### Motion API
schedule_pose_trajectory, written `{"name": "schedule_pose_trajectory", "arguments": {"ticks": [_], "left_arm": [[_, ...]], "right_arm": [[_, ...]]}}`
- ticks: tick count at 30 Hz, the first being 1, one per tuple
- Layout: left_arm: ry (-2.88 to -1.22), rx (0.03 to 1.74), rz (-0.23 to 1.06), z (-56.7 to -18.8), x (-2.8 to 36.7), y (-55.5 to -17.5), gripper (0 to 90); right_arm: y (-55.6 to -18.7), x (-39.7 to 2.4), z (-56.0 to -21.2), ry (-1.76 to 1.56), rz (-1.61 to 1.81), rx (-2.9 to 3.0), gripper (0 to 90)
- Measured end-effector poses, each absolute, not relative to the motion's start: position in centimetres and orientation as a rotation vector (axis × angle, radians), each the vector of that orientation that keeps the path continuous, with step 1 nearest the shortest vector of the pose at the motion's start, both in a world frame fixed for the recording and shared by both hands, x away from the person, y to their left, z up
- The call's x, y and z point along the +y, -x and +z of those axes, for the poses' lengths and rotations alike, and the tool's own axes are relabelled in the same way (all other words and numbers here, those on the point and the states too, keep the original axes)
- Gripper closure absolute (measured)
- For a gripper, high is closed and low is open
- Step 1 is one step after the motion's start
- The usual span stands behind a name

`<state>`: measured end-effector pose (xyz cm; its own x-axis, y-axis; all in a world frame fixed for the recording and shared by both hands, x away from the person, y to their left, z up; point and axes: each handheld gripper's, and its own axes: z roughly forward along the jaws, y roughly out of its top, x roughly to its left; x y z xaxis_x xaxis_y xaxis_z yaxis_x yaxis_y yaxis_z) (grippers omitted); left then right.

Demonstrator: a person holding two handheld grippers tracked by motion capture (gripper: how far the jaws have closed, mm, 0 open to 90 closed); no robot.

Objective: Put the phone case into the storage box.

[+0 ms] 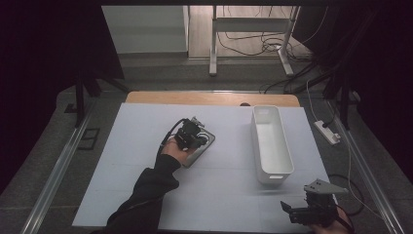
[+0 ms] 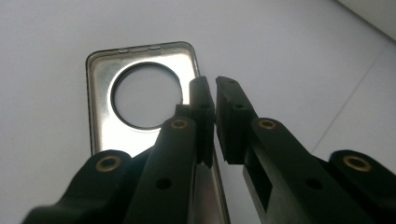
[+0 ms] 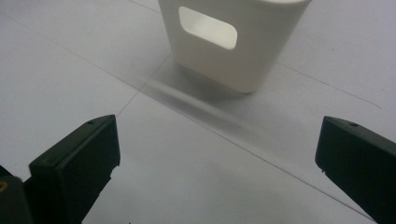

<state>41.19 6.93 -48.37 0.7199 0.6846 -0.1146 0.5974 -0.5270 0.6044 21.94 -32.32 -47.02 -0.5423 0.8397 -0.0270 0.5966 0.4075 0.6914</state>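
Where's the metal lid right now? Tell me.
In the high view, the metal lid lies mid-table under the left gripper, left of the white bin.

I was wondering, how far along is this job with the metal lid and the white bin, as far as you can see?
Done: nothing looks delivered yet; the white bin looks empty. In hand: the left gripper appears pinched on the rim of the windowed metal lid, left of the bin. The right gripper waits open by the bin's near end. Left: probably carrying the lid over and releasing it in the bin.
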Motion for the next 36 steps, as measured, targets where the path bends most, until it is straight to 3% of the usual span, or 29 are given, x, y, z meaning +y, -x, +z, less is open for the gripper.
{"name": "schedule_pose_trajectory", "arguments": {"ticks": [4,6,8,14,18,25,36], "left_arm": [[-2.302,0.989,0.184,-48.1,7.6,-41.5,74.5],[-2.305,1.011,0.192,-48.0,8.0,-41.7,61.5],[-2.306,1.021,0.196,-48.0,8.2,-41.8,57.8],[-2.288,1.09,0.217,-47.9,10.3,-42.2,27.8],[-2.303,1.103,0.188,-47.8,11.5,-42.5,14.3],[-2.325,1.122,0.184,-47.7,13.7,-42.8,0.2],[-2.352,1.108,0.205,-48.8,13.8,-42.2,0.0]], "right_arm": [[-22.0,-32.4,-47.0,-1.239,0.905,2.298,0.3],[-22.0,-32.4,-47.0,-1.241,0.906,2.296,0.3],[-22.0,-32.4,-47.0,-1.241,0.905,2.297,0.3],[-22.0,-32.4,-47.0,-1.242,0.904,2.297,0.3],[-22.0,-32.3,-47.0,-1.243,0.903,2.297,0.3],[-22.0,-32.3,-47.0,-1.246,0.901,2.297,0.3],[-22.1,-32.3,-47.1,-1.245,0.895,2.302,0.3]]}}
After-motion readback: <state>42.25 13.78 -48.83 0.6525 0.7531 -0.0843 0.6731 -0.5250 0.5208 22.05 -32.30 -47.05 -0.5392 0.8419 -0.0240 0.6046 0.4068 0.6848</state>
